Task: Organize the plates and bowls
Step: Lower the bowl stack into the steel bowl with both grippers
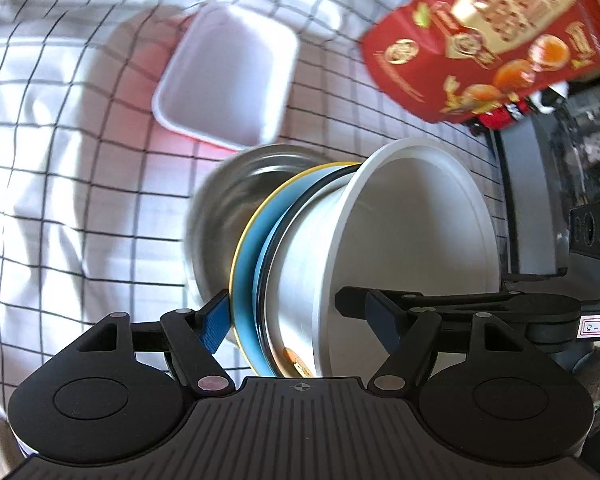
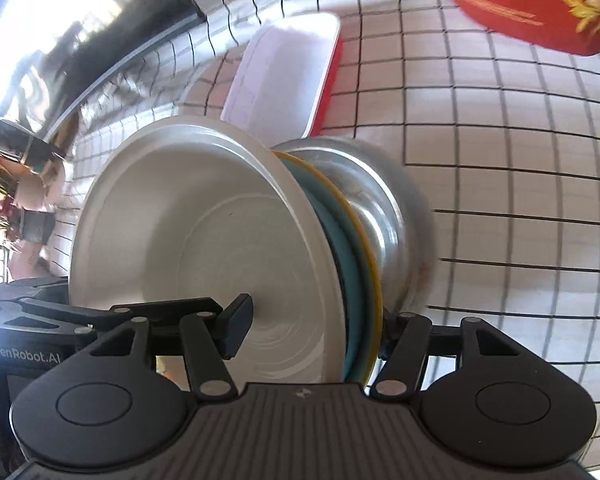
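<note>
So both hand-held grippers are clamped on the same stack of dishes, one from each side. The left hand-held gripper (image 1: 296, 316) has one blue pad pressed on the yellow-rimmed blue plate (image 1: 246, 280) and the other pad inside the white bowl (image 1: 420, 216), so it's pinching the whole nested bunch at the rim. The right hand-held gripper (image 2: 312, 328) does the mirror thing: one finger sits inside the white bowl (image 2: 204, 220), the other is tucked behind the blue plate (image 2: 360, 280) where I can barely see it, so again pinching the stack, jaws about halfway apart.

The stack is turned on its side between them: white bowl, then a dark-rimmed dish I can't make out well, then the blue plate. Right behind it there's a steel bowl (image 1: 220, 216), blurry; from the right side the steel bowl (image 2: 376, 208) looks pressed against the back of the plate, but I can't tell if it's part of the held stack or just lying underneath.

Further out, a white rectangular tray (image 1: 228, 72) with a red edge lies on the surface, which has a white cloth with a black grid (image 1: 60, 160). A red snack bag (image 1: 488, 36) is off at the top right corner.
</note>
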Tool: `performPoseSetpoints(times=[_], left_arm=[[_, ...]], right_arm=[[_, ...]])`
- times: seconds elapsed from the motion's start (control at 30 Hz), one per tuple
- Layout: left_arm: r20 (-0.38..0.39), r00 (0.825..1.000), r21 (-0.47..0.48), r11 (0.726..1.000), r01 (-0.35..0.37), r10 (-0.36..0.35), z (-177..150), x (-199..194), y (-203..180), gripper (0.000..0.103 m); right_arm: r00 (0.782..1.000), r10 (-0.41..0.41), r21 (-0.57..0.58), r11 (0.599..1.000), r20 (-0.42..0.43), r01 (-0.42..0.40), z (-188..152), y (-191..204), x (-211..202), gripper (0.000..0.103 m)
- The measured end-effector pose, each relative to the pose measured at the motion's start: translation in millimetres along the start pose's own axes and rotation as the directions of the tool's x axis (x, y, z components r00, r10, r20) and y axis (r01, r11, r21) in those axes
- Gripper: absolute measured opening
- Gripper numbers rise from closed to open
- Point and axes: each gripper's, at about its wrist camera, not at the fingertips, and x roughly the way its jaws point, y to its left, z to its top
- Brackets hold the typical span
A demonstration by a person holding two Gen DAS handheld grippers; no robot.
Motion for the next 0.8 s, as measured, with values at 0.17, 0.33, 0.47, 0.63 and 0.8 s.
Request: performPoseSetpoints(times=[0.17, 0.33, 0.47, 0.63, 0.8], left_arm=[[-0.032, 0.999, -0.032, 0.999, 0.027, -0.028, 6, 13, 24, 0.076], [-0.046, 0.998, -0.020, 0.999, 0.039, -0.040, 10, 22, 31, 0.074], [-0.053, 0.999, 0.001, 1.000, 0.012, -0.012, 13, 20, 29, 0.073], [-0.037, 0.999, 0.030, 0.999, 0.023, -0.022, 17, 12, 18, 0.062], [-0.049, 0.999, 0.020, 1.000, 0.014, -0.013, 17, 17, 18, 0.062]], right_arm=[[0.999, -0.031, 0.021, 0.999, -0.037, 0.032, 6, 4, 21, 0.060], [0.995, -0.085, 0.032, 0.996, -0.054, 0.087, 9, 5, 30, 0.061], [0.991, -0.114, 0.038, 0.992, -0.064, 0.116, 13, 4, 35, 0.063], [0.986, -0.166, -0.006, 0.986, -0.026, 0.166, 20, 9, 29, 0.063], [0.985, -0.172, -0.020, 0.985, -0.024, 0.171, 19, 11, 26, 0.063]])
